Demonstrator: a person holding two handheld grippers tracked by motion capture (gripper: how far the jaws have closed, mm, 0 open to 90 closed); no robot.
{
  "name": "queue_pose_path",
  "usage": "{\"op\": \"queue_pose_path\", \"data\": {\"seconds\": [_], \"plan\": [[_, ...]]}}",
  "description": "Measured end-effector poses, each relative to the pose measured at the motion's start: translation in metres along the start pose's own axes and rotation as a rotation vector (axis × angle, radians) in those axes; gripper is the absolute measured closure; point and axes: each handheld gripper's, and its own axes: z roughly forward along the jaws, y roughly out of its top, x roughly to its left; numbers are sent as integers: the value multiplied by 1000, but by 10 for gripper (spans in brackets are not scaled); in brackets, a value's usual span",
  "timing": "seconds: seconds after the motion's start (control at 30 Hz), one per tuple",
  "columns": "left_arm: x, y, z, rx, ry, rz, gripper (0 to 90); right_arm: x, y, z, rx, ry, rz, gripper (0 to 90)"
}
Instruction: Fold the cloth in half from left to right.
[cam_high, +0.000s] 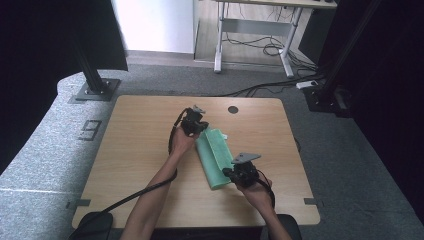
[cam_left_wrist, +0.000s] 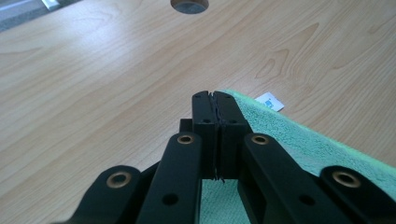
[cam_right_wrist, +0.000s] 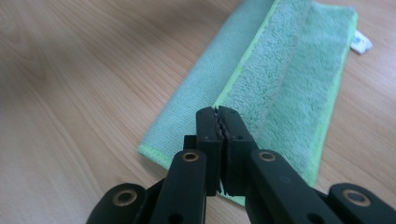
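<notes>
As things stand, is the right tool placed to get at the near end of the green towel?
Probably yes: the right tool, jaws shut, hovers just over the green towel, with nothing between them.

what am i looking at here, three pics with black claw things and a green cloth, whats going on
A person sits at a wooden table with a hand-held two-jaw gripper in each hand. The high view looks down from above: the left gripper is at the far end of a folded green cloth, the right gripper at its near end. The other two pictures come from cameras riding on the grippers, looking along their black jaws. Both pairs of jaws are shut. Whether either pinches the cloth's edge is hard to tell. A small white tag sticks out of the cloth.
</notes>
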Motion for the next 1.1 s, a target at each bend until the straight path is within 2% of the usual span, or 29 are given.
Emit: {"op": "queue_pose_path", "data": {"seconds": [0.2, 0.4, 0.67, 0.77, 0.8, 0.83, 0.9, 0.97, 1.0, 1.03, 1.1], "plan": [[-2, -1, 14, 11, -3, -6, 880, -6, -5, 4, 18, -19, 16, 866], [-6, 0, 24, 29, 7, 5, 877, -11, -10, 8, 35, -30, 31, 865], [-4, -3, 30, 40, 22, -5, 841, -17, -14, 11, 44, -36, 44, 861], [-4, -3, 29, 34, 31, -2, 751, -19, -15, 12, 53, -35, 48, 849], [-4, -3, 29, 34, 37, 0, 697, -19, -15, 13, 56, -37, 47, 830], [-6, -2, 27, 32, 53, 10, 591, -20, -16, 13, 61, -47, 44, 806], [-6, -1, 26, 33, 57, 14, 558, -20, -16, 13, 62, -50, 47, 790], [-8, 1, 24, 27, 68, 27, 493, -22, -16, 12, 57, -65, 47, 735], [-8, 2, 23, 18, 68, 31, 447, -23, -16, 10, 54, -83, 47, 695], [-9, 3, 21, 9, 74, 36, 447, -23, -16, 10, 54, -83, 47, 695], [-9, 5, 16, -15, 82, 38, 390, -25, -16, 8, 50, -93, 53, 664]]}}
